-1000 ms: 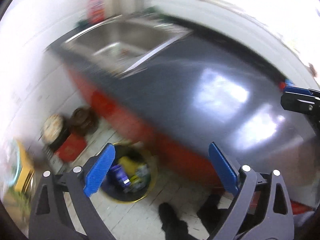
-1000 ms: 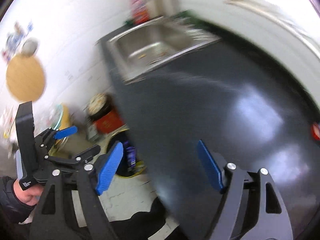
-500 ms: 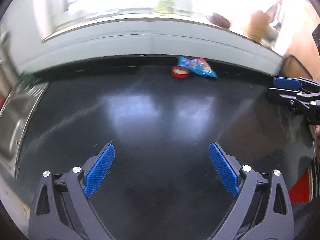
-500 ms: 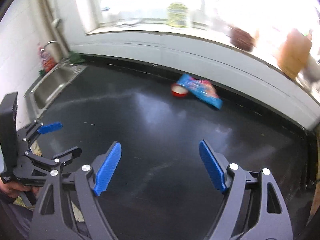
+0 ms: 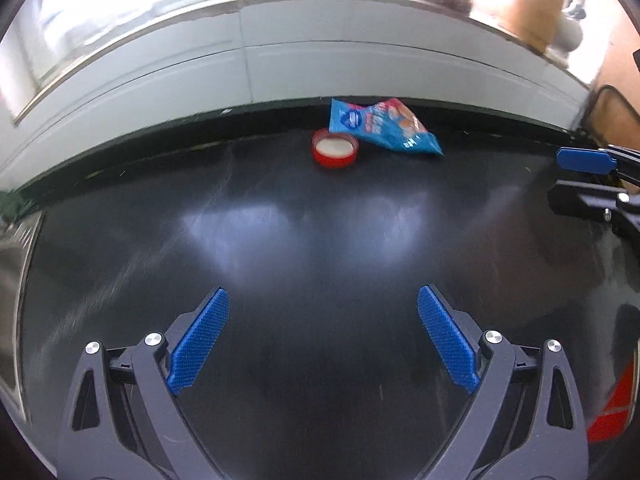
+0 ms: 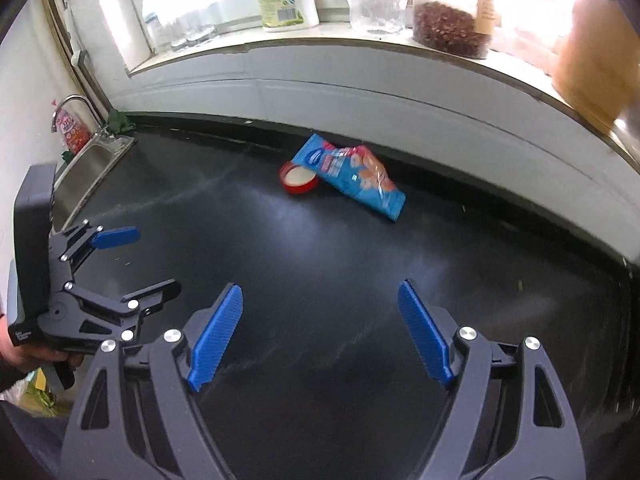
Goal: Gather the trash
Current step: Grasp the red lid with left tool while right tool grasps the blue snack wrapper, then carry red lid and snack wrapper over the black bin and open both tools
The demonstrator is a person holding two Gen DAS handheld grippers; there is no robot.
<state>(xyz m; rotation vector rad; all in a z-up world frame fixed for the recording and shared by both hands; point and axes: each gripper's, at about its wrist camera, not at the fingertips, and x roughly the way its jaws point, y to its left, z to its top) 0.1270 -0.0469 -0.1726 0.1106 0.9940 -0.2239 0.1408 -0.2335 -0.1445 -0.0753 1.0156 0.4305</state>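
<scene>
Both the left gripper [image 5: 323, 334] and right gripper [image 6: 320, 330] gape wide, holding nothing. A wrapper [image 6: 350, 176] leans on a red lid [image 6: 298, 179] at the table's [image 6: 320, 264] back wall, sink [image 6: 90, 170] far left.

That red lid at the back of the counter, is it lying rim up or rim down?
Rim up. The red lid shows its pale inner face ringed by the red rim, lying flat on the black counter, with the blue snack wrapper overlapping one edge.

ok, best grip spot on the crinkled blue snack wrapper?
Probably the free lower-right corner of the crinkled blue snack wrapper, approached from the front right: it lies flat there, while its other end leans on the round red lid beside the wall.
</scene>
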